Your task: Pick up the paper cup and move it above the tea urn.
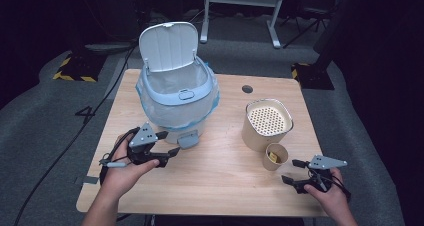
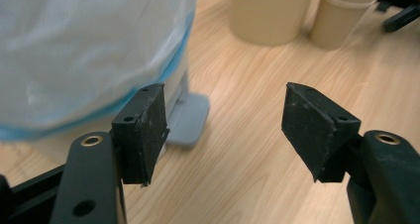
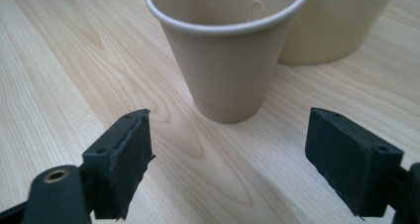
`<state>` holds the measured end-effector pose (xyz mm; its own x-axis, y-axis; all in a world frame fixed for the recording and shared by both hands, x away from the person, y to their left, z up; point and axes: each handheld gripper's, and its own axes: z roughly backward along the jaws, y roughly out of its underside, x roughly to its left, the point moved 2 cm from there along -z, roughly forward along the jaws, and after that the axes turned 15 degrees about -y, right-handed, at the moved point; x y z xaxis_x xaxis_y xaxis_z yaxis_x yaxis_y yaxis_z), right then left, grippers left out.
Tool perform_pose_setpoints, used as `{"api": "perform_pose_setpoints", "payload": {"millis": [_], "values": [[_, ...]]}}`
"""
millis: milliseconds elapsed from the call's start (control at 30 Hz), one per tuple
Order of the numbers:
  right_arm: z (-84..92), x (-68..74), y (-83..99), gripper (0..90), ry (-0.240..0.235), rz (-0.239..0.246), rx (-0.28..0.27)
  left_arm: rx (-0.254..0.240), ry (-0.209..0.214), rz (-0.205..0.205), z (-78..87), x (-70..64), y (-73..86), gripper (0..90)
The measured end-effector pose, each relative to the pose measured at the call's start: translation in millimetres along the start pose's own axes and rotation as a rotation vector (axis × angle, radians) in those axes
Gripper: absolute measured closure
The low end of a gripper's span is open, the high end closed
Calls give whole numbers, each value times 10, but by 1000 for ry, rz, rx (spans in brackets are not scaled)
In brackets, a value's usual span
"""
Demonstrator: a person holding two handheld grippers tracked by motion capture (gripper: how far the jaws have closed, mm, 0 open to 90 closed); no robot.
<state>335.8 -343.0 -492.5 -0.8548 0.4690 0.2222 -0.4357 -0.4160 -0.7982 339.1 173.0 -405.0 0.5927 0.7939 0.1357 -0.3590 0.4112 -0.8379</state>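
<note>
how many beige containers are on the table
2: a tall beige canister with a perforated top right of the lidded bin, and a small paper cup just in front of it.

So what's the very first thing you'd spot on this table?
The pale blue bin at the back left, with its lid flipped up and a clear bag lining it. To its right stands a beige tub with a holey top, and a small paper cup just in front of it. An open gripper points at the cup.
</note>
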Motion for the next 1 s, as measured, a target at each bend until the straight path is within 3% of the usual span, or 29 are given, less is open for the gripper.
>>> {"api": "perform_pose_setpoints", "payload": {"millis": [167, 333, 733, 867, 1000], "values": [[-29, 29, -45, 173, -21, 23, -26, 32, 0, 32, -108, 32, 186, 366], [-94, 20, -82, 173, -19, 34, -38, 51, 25, 97, -241, 51, 347, 369], [-309, -96, -193, 248, -3, 47, -65, 130, 19, 82, -519, 14, 632, 362], [-353, -131, -218, 250, -25, 33, -104, 158, -16, 59, -574, 30, 694, 360], [-412, -145, -212, 250, -21, 47, -106, 176, -21, 60, -618, 38, 745, 350]]}}
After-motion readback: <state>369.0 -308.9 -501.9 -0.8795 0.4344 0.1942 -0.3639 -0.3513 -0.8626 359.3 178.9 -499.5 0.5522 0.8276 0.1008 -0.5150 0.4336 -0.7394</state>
